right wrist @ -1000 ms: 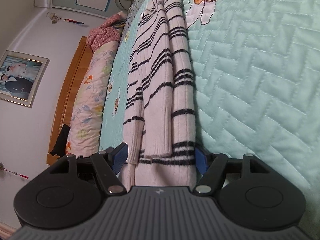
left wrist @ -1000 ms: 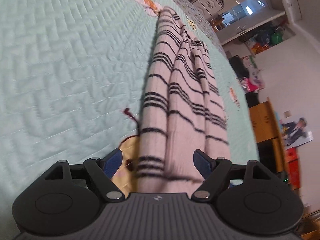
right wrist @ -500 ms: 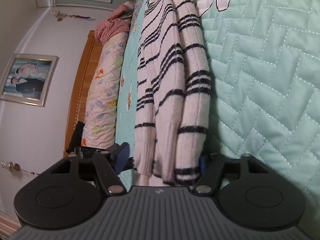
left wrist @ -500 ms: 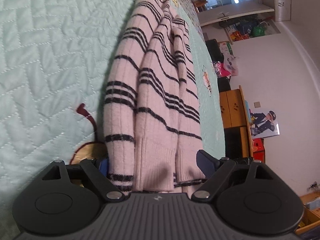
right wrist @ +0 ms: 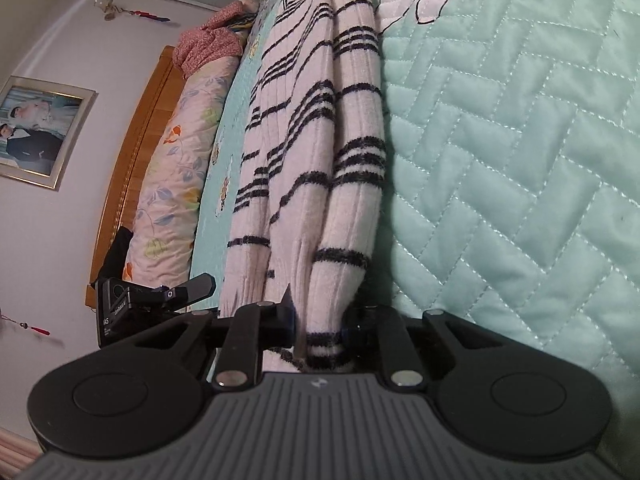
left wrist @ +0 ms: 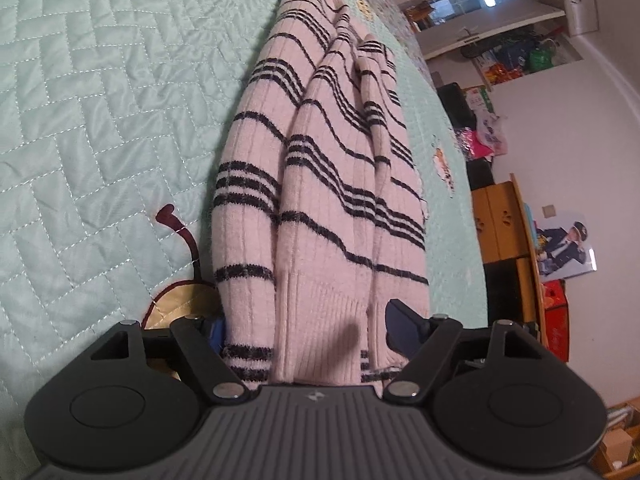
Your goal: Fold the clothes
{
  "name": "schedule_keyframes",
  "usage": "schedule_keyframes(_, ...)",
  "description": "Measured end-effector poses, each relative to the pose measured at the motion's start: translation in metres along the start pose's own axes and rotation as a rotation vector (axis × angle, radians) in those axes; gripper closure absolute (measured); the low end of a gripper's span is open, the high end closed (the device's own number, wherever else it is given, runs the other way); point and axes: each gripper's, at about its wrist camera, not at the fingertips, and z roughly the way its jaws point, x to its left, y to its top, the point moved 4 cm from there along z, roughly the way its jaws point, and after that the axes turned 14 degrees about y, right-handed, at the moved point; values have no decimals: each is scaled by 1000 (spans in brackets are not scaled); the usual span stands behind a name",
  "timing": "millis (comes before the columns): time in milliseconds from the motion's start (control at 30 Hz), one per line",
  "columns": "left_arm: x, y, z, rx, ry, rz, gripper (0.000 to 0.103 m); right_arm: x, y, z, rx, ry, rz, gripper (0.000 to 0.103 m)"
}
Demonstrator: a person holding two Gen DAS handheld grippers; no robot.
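Gripping the two ends of the sweater (left wrist: 320, 184) looks like the step in hand: the pink, black-striped knit lies as a long narrow bundle on the quilted bed (left wrist: 100, 112), already doubled lengthwise, and a hand-held gripper sits at each end of it. The right hand-held gripper (right wrist: 320, 326) has just been closing, and its jaws now stand narrow, pinching a bunched fold of the sweater's end between them. The left hand-held gripper (left wrist: 308, 328) is at the opposite end of the sweater; its jaws stand wide, straddling the ribbed hem. Its right finger (left wrist: 402, 322) shows apart from the cloth; the left finger is mostly hidden beside the knit, so contact there cannot be told, but no pinch is made. My reading is that the next move calls for the left jaws to close on all layers of the hem, so both ends can be lifted and brought together over the sweater's middle. Missing a layer would let the fold sag open.
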Motion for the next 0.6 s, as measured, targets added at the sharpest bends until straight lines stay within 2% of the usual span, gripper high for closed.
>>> schedule_keyframes(267,-7,9,-38,-101,62,-34,24,2,2,-13,-4,29,19,72)
schedule_keyframes(367,-11,32,-54,-140,31,-66,24,10,17,-27,-29,10,-8,55)
schedule_keyframes(433,-12,59,-60,-161,-9,-111,24,16,36,-35,-59,-1,-37,38)
schedule_keyframes(500,-22,93,-58,-182,-26,-135,23,21,65,-43,-96,-20,-68,36)
schedule_keyframes(600,-35,148,-44,-200,-8,-116,21,19,120,-48,-149,-36,-83,36)
